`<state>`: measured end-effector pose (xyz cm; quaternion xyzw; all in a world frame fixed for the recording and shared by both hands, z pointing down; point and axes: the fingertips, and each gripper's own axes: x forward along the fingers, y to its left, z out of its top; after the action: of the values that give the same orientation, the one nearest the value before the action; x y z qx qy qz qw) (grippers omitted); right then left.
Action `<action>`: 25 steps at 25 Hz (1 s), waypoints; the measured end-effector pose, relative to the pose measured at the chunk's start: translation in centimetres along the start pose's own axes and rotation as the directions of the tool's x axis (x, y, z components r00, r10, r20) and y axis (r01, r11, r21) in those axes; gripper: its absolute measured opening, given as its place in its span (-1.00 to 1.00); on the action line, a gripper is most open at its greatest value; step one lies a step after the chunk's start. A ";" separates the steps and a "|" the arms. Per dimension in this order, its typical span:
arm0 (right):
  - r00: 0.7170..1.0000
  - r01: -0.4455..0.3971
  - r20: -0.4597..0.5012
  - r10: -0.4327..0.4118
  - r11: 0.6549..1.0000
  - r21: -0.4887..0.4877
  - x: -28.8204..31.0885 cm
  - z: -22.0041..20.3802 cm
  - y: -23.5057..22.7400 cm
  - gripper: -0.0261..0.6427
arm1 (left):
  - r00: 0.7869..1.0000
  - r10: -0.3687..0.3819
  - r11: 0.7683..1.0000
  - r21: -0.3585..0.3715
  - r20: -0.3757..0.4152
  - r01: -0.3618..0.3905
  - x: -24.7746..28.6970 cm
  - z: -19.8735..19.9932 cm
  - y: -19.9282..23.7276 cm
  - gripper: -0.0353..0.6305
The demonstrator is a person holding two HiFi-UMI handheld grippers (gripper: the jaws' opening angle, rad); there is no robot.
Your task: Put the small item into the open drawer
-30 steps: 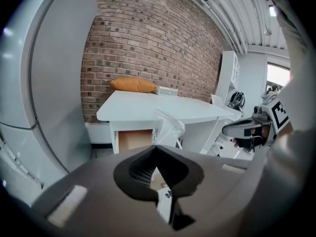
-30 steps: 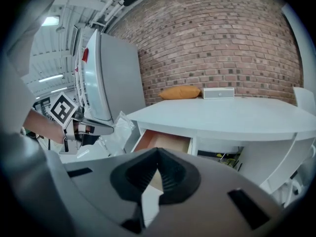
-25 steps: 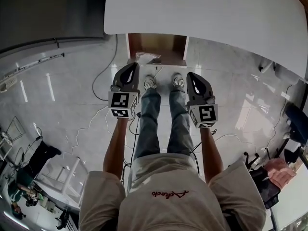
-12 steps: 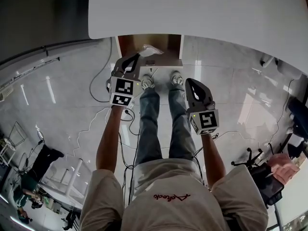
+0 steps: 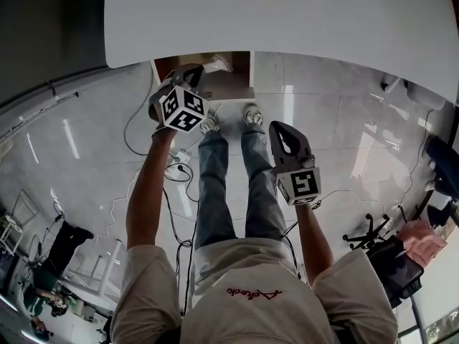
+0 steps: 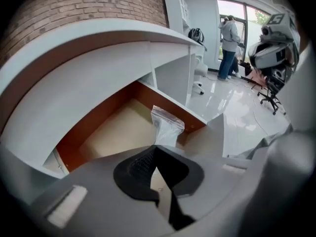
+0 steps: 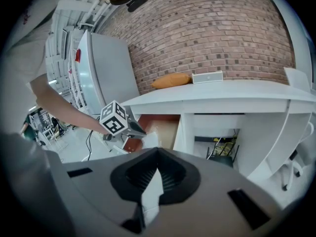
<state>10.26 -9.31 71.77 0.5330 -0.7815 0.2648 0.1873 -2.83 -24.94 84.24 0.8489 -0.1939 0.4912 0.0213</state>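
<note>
Now we stand facing a white bench [image 5: 287, 13] and look steeply down past our own jeans and light shoes [image 5: 249, 113] to a glossy tiled floor [image 5: 86, 163].

Under the bench top, an open drawer [image 5: 237, 77] with brown walls and a pale bottom is pulled out toward us. Our left arm reaches forward to it. The left hand-held gripper [image 5: 195, 72] has its jaws pressed together on one end of a small clear plastic bag [image 5: 219, 63]. In the left gripper view the bag [image 6: 167, 125] sticks out from the tips of this hand-held gripper [image 6: 157, 149] and hangs over the drawer's [image 6: 118, 127] inside, near its front wall. We cannot tell whether the bag touches the drawer bottom, or what is in it.

The right hand-held gripper [image 5: 280, 126] is held back beside our right leg, well apart from the drawer. Its own view shows the jaws [image 7: 158, 151] closed tip to tip with nothing between them.

That view also takes in the left hand-held gripper [image 7: 138, 131] at the drawer [image 7: 165, 127], the bench [image 7: 222, 90], a brick wall [image 7: 207, 33] and an orange cushion-like shape [image 7: 170, 80] on the bench top.

Cables [image 5: 179, 170] lie on the floor by our left foot.
</note>
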 end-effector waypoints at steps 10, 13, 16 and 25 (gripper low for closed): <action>1.000 0.007 -0.015 -0.006 1.000 0.012 -0.7 -0.8 -1.1 -0.89 | 0.979 -0.081 0.980 0.164 -0.188 0.113 6.3 -2.6 -0.1 -0.87; 1.000 0.004 -0.019 -0.004 1.000 0.016 -0.7 -0.8 -1.2 -0.89 | 0.972 -0.087 0.976 0.176 -0.216 0.127 7.4 -3.2 0.0 -0.87; 1.000 0.002 -0.024 -0.002 1.000 0.014 -0.6 -0.9 -1.3 -0.89 | 0.966 -0.088 0.973 0.186 -0.242 0.136 8.5 -3.7 0.0 -0.87; 0.999 -0.001 -0.044 0.001 1.000 0.012 -0.2 -1.7 -1.7 -0.89 | 0.968 -0.101 0.970 0.192 -0.231 0.147 10.5 -3.9 -0.7 -0.87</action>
<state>11.95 -8.59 73.37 0.5276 -0.7759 0.2812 0.2014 -1.18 -26.67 95.20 0.7975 -0.0843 0.5972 -0.0152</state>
